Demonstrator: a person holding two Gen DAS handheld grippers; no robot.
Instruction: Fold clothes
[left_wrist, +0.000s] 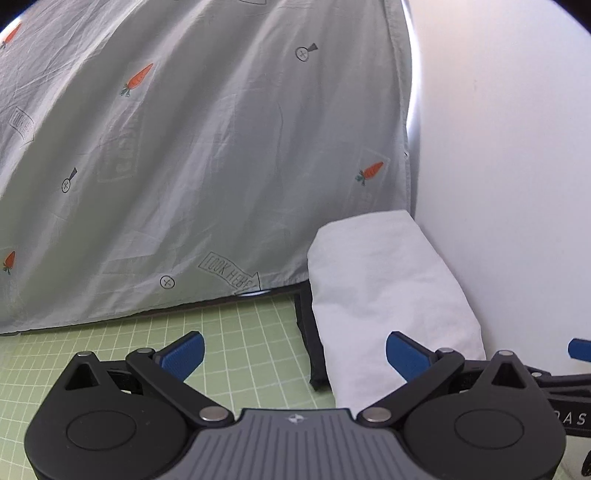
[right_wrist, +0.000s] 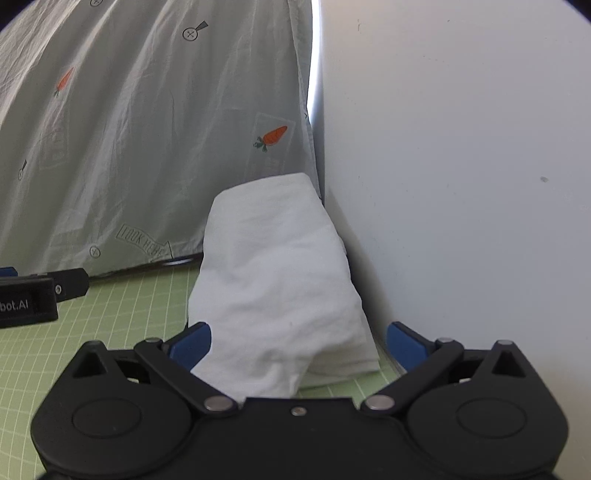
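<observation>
A folded white garment (right_wrist: 280, 280) lies on the green grid mat (right_wrist: 122, 332) covering the tabletop, its right edge against the white wall (right_wrist: 461, 184); a dark cloth (left_wrist: 308, 332) shows under its left edge. Behind, filling the upper left, hangs a pale sheet (left_wrist: 184, 147) printed with carrots and "LOOK HERE" arrows. Both tools — left tool (left_wrist: 294, 356) and right tool (right_wrist: 298, 345) — stand with blue pads wide apart, gripping nothing. The left tool's body reads "bot.AI".

Soft, even daylight fills both fisheye views, glare streaking the curtain (left_wrist: 207, 155) edge at 1 o'clock, dark vignetted corners, slight blur.
</observation>
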